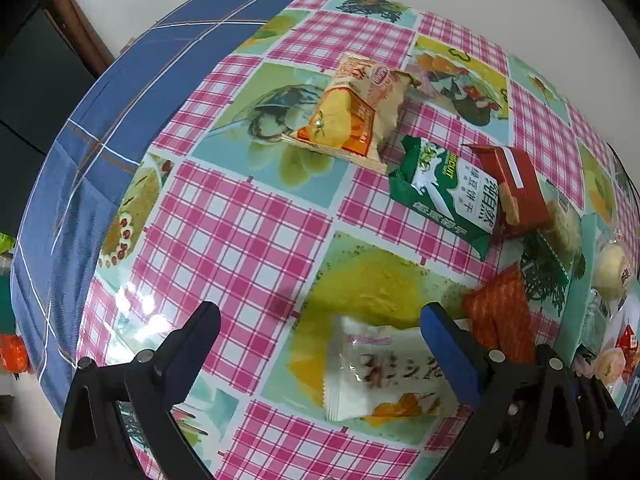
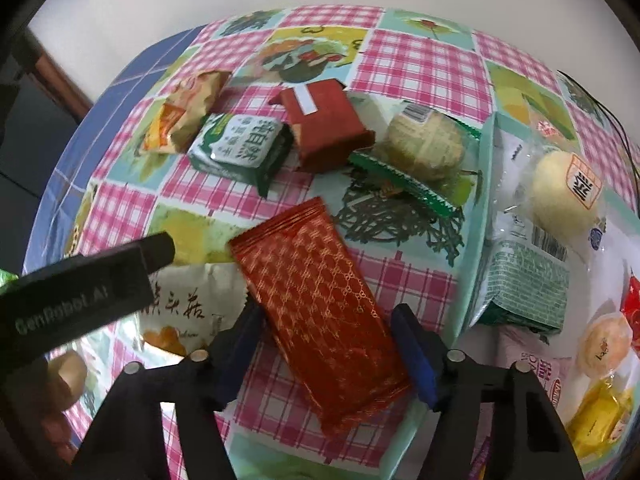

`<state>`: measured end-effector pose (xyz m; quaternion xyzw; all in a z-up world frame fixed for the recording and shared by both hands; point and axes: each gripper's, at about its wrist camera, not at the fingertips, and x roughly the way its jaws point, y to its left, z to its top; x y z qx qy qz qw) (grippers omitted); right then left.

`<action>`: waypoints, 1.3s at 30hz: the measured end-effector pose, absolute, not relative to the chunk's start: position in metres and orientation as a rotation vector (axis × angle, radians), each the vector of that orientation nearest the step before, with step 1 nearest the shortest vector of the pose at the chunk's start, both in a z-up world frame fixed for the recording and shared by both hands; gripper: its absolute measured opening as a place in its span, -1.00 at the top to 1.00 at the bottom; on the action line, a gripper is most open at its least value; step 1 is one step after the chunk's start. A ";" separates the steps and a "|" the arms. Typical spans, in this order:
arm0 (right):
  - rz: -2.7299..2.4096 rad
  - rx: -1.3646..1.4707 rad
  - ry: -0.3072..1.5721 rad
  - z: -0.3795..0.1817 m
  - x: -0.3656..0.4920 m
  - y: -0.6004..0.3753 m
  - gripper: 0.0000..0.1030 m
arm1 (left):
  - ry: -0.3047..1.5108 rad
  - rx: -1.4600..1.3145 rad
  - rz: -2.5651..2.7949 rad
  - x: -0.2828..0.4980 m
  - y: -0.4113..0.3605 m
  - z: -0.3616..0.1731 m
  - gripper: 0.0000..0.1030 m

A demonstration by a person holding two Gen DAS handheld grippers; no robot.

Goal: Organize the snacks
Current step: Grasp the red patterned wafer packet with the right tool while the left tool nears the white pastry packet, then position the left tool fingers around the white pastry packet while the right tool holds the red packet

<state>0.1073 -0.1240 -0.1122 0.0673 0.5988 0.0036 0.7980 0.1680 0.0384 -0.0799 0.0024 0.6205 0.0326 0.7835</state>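
A: Left gripper (image 1: 320, 328) status?

B: Jaws spread wide, nothing clamped. A white snack packet (image 1: 384, 372) lies flat on the tablecloth (image 1: 240, 232) between the fingers. The blue-padded finger (image 1: 448, 352) overlaps the packet's edge in the left wrist view; can't tell whether it touches. The other finger stands well apart from it.

A: Right gripper (image 2: 324, 344)?

B: Also apart, moderate gap. A long red foil packet (image 2: 320, 296) with a gold lattice print runs diagonally between the fingers. Pads sit just beside its long edges; can't confirm they're pressing.

A: Packet condition?

B: Red one is flat and sealed, with crimped ends, and its near end passes under the gripper body. The white one is crinkled, with dark characters and an orange picture on the front, and it lies just beside the red one.

A: Other snacks?

B: Further back on the cloth: an orange-and-cream bag (image 2: 184, 116), a green biscuit pack (image 2: 244, 148) and a dark red box (image 2: 328, 124), clustered and touching. A green-edged pastry pack (image 2: 420, 152) is beside those. At right, a pale tray (image 2: 476, 216) holds a round bun (image 2: 560, 184) in clear wrap and more wrapped items.

A: Pose?

B: Both grippers are angled down at the table, low over it, side by side. In the right wrist view the left gripper's black finger (image 2: 80, 292) crosses in front of the white packet.
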 end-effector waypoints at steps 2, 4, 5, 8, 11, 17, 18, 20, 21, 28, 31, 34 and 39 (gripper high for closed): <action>-0.006 0.170 1.280 -0.110 0.106 -0.133 -0.15 | 1.343 0.006 0.060 0.167 0.035 -0.083 -0.94; -0.014 0.210 1.274 -0.108 0.104 -0.141 -0.03 | 1.352 -0.005 0.044 0.167 0.029 -0.085 -0.94; -0.020 0.221 1.273 -0.107 0.103 -0.143 0.00 | 1.355 -0.004 0.041 0.168 0.025 -0.087 -0.94; -0.030 0.268 1.268 -0.106 0.101 -0.152 0.10 | 1.366 0.022 0.026 0.168 0.014 -0.093 -0.94; -0.029 0.283 1.267 -0.104 0.093 -0.155 0.12 | 1.376 0.037 0.008 0.166 0.000 -0.099 -0.94; -0.029 0.278 1.273 -0.102 0.087 -0.155 0.12 | 1.408 0.028 -0.028 0.163 -0.022 -0.112 -0.94; -0.029 0.276 1.274 -0.103 0.090 -0.153 0.12 | 1.417 0.019 -0.036 0.163 -0.026 -0.116 -0.94; -0.027 0.274 1.274 -0.102 0.089 -0.153 0.12 | 1.432 0.006 -0.051 0.162 -0.032 -0.123 -0.94; -0.025 0.273 1.274 -0.103 0.090 -0.153 0.12 | 1.441 0.008 -0.053 0.162 -0.036 -0.127 -0.94; -0.016 0.252 1.277 -0.102 0.088 -0.152 0.13 | 1.434 0.046 -0.019 0.161 -0.045 -0.137 -0.94; -0.017 0.265 1.278 -0.102 0.089 -0.153 0.13 | 1.428 0.033 0.021 0.162 -0.037 -0.140 -0.94; -0.013 0.259 1.280 -0.103 0.091 -0.151 0.05 | 1.422 0.003 0.065 0.164 -0.029 -0.142 -0.94; 0.021 0.261 1.282 -0.104 0.095 -0.144 -0.26 | 1.418 -0.030 0.088 0.164 -0.025 -0.146 -0.94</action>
